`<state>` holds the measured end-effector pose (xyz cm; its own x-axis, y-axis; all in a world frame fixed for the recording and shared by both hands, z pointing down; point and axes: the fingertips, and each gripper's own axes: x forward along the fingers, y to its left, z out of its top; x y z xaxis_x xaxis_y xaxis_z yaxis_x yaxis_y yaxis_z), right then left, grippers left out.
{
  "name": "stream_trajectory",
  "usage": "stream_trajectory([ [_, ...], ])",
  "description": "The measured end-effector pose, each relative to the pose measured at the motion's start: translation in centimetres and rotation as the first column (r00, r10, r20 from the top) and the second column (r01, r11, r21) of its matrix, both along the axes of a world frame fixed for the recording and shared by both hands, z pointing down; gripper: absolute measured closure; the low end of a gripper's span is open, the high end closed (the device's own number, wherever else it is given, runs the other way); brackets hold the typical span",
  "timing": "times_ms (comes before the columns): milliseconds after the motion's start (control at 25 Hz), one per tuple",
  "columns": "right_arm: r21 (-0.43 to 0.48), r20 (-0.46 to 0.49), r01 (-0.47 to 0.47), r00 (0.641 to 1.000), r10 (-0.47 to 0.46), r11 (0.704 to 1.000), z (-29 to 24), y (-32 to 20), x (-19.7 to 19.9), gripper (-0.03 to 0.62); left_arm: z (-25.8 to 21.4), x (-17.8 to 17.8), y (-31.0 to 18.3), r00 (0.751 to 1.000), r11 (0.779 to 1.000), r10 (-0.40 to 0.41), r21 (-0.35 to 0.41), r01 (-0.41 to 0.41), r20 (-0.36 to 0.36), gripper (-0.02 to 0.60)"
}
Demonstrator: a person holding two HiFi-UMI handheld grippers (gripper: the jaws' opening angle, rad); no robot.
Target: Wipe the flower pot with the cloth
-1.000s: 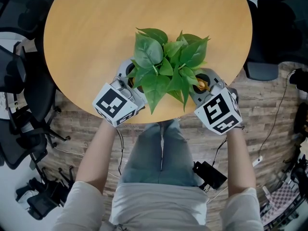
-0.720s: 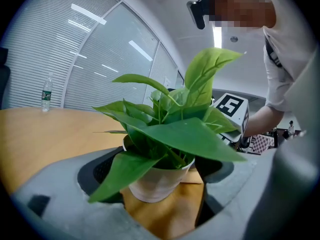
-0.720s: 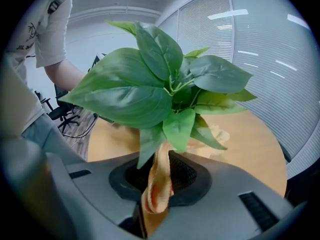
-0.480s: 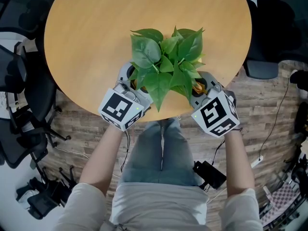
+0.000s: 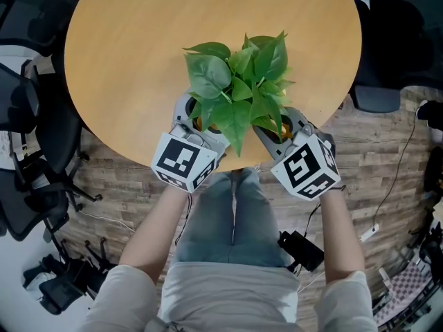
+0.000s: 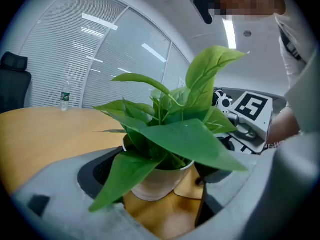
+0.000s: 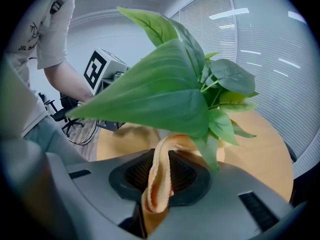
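A leafy green plant [image 5: 239,88] stands near the front edge of the round wooden table [image 5: 138,47]. Its white flower pot [image 6: 159,183] is hidden under the leaves in the head view. My left gripper [image 5: 201,121] has a jaw on each side of the pot and is shut on it. My right gripper [image 5: 280,125] sits at the pot's right side, shut on an orange cloth [image 7: 160,184]. The cloth loops up from the jaws under the leaves towards the pot. The spot where cloth and pot meet is hidden by leaves.
Black office chairs [image 5: 28,116] stand left of the table and another [image 5: 387,40] stands to the right. Cables and a black device [image 5: 301,251] lie on the wooden floor. The person's legs are at the table's front edge. A water bottle [image 6: 64,95] stands far off.
The plant has turned counterclockwise as seen from above and shifted slightly left. The left gripper's cube swung right along the table edge, and the right gripper moved slightly left.
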<state>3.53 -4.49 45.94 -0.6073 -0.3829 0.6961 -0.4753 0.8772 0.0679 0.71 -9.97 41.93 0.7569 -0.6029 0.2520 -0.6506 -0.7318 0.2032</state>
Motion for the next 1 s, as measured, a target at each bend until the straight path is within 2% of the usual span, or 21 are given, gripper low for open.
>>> stream_trajectory([
  [440,-0.012,0.015,0.022,1.000,-0.022,1.000,0.2,0.8,-1.1,0.528,0.1,0.0,-0.2,0.993,0.993,-0.115,-0.022,0.116,0.015,0.130],
  [680,-0.015,0.020,0.031,0.999,-0.031,0.999,0.2,1.1,-1.4,0.528,0.0,0.1,-0.1,0.989,0.989,-0.147,-0.023,0.148,0.016,0.130],
  [840,-0.021,0.029,0.027,0.999,-0.026,0.999,0.2,1.1,-1.3,0.528,0.0,0.0,-0.1,0.992,0.992,-0.124,-0.013,0.124,0.013,0.130],
  [1000,-0.032,0.040,0.009,0.999,-0.008,0.999,0.3,1.3,-0.9,0.528,0.0,-0.1,0.7,1.000,1.000,-0.010,0.024,0.010,-0.006,0.130],
])
